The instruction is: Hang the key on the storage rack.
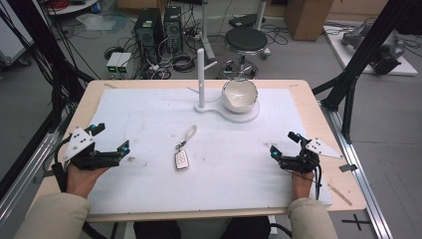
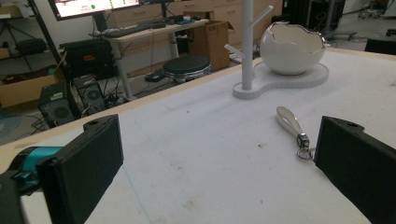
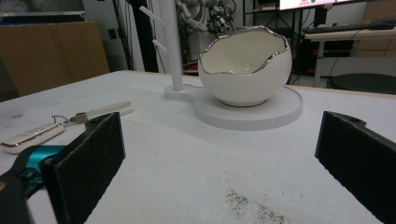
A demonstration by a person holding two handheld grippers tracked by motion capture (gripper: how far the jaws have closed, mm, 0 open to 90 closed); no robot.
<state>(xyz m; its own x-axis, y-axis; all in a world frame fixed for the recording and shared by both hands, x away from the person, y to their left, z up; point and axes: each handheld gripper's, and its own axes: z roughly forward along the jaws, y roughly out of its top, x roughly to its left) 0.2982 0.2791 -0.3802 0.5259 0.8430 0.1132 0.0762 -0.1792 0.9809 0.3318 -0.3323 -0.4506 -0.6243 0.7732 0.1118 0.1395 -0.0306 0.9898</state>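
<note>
A white car key fob [image 1: 182, 159] with a pale strap [image 1: 189, 134] lies flat near the middle of the white mat [image 1: 149, 109]. Behind it stands a white pegged stand [image 1: 200, 74], sharing its base with a cracked-egg-shaped white bowl [image 1: 239, 94]. My left gripper [image 1: 110, 137] rests at the mat's left edge, open, its jaws wide apart and nothing between them. My right gripper [image 1: 283, 143] sits open at the right, also holding nothing. The left gripper view [image 2: 219, 154] shows the strap [image 2: 288, 120], stand [image 2: 246, 46] and bowl [image 2: 292, 49] ahead. The right gripper view [image 3: 219, 149] has the fob [image 3: 32, 136] to its left and the bowl [image 3: 245, 70] ahead.
The mat covers a wooden table [image 1: 318, 114] with bare margins at its sides. Black frame posts [image 1: 353, 74] rise off the right and left edges. Beyond the far edge are a round stool [image 1: 245, 40] and computer towers [image 1: 149, 30] on the floor.
</note>
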